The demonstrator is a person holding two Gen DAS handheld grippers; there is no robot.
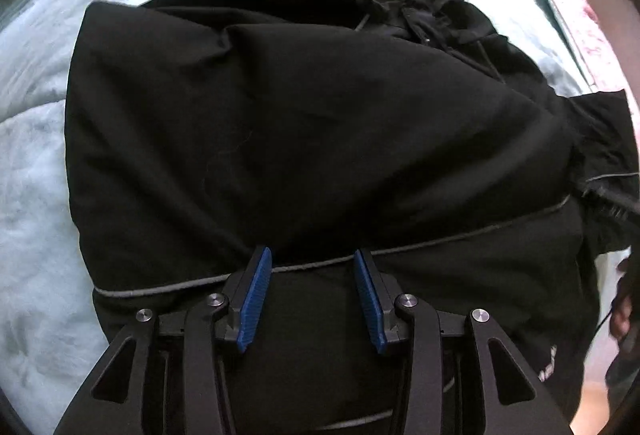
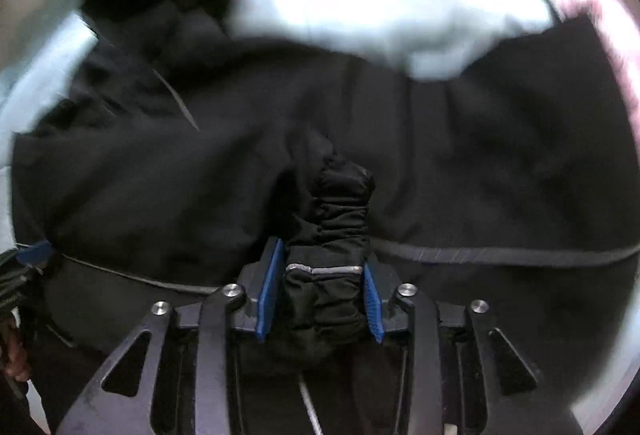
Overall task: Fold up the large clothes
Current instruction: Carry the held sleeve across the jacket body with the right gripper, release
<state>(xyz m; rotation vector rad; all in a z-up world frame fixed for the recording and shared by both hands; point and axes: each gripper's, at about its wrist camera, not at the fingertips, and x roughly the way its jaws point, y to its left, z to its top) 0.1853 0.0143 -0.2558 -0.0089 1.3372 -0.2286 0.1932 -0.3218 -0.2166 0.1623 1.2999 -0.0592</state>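
Right hand-held gripper pinches a bunched, blurry cuff of the black jacket; left hand-held gripper gapes empty.

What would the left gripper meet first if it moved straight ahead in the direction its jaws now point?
Most likely the black jacket. The left gripper has open jaws with nothing between them, aimed at the grey piping line and the folded black cloth beyond. How close it already is cannot be judged.
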